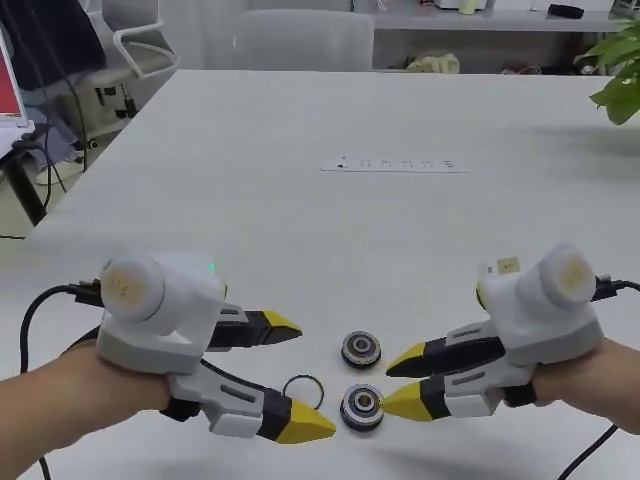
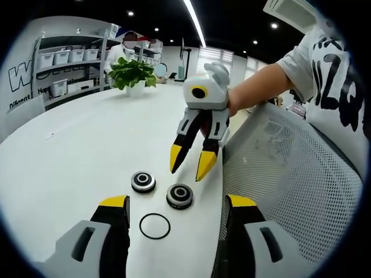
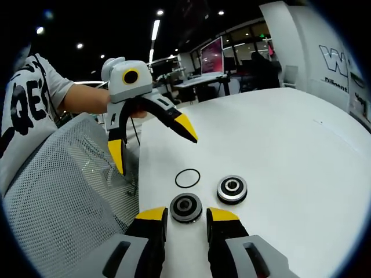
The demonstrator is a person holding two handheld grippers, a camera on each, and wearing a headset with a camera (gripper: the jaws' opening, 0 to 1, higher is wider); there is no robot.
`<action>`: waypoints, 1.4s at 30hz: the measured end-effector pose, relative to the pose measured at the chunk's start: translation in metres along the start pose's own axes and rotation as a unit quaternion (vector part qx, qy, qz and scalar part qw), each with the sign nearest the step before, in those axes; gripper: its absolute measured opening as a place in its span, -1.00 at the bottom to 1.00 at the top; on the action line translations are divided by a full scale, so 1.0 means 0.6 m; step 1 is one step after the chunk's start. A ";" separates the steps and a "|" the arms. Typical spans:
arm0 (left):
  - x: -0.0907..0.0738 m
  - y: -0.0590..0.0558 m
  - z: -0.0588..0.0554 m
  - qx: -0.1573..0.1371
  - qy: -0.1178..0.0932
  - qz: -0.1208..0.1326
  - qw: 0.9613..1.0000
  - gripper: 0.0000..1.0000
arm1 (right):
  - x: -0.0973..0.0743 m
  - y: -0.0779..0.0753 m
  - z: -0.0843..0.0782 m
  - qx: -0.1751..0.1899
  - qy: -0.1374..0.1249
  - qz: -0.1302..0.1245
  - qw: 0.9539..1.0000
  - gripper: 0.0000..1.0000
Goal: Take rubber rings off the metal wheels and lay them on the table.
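Observation:
Two small metal wheels sit near the table's front edge, one farther [image 1: 360,348] and one nearer [image 1: 361,407]. A thin black rubber ring [image 1: 302,388] lies flat on the table to their left. My left gripper [image 1: 295,378] is wide open, its yellow tips either side of the ring. The right gripper [image 1: 400,380] is open a little, its tips just right of the wheels. In the left gripper view the ring [image 2: 155,226] lies between my jaws, the wheels [image 2: 179,196] [image 2: 143,181] beyond. In the right gripper view the nearer wheel [image 3: 186,207] sits just ahead of my tips.
A white strip with printed marks [image 1: 393,164] lies mid-table. A potted plant [image 1: 620,70] stands at the far right, and chairs [image 1: 300,40] line the far edge. A grey mesh chair back [image 2: 290,174] is close behind the table's front edge.

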State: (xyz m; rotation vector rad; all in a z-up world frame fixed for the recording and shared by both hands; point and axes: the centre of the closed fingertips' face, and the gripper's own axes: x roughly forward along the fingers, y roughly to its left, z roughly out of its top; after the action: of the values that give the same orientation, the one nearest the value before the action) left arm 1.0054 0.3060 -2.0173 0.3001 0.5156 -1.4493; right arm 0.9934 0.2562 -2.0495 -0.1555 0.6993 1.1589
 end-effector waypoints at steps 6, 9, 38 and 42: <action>0.019 -0.003 0.007 0.003 0.004 -0.010 1.000 0.21 | 0.001 -0.002 -0.011 -0.005 0.005 -0.005 1.000 -0.48; 0.028 -0.007 0.004 0.007 0.013 -0.018 1.000 0.15 | 0.003 -0.004 -0.015 -0.007 0.008 -0.006 1.000 -0.48; 0.089 -0.025 -0.023 0.005 0.067 -0.055 0.996 -0.48 | 0.008 -0.008 -0.024 -0.006 0.005 -0.009 1.000 -0.47; 0.092 -0.022 -0.028 0.015 0.074 -0.050 0.996 -0.57 | 0.008 -0.009 -0.026 -0.005 0.006 -0.009 1.000 -0.47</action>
State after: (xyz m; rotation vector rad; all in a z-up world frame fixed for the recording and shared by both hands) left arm 0.9923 0.2654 -2.0580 0.4126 0.6359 -1.5411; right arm 0.9927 0.2507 -2.0659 -0.1779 0.7012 1.1455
